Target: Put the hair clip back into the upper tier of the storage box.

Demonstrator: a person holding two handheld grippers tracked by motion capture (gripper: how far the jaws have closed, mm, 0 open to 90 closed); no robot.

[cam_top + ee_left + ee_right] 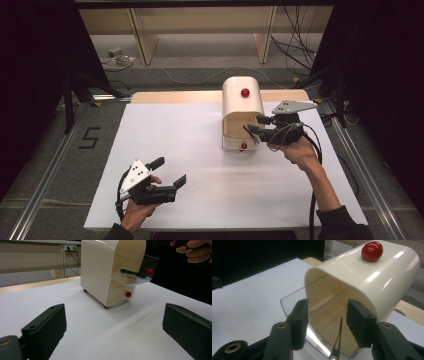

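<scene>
A cream, round-topped box stands at the back middle of the white table. It has a red knob on top and a small drawer with a red knob at its foot. Its clear flap, also with a red knob, is swung out and open. My right gripper is at the box's mouth, open, and the flap's rim runs across in front of its jaws. One finger shows through the clear plastic. My left gripper hovers open near the front left, holding nothing.
A wooden strip borders the table's far edge. Beyond it are shelf legs and loose cables on the floor. Metal rails run along both sides. The white surface between my left gripper and the box is bare.
</scene>
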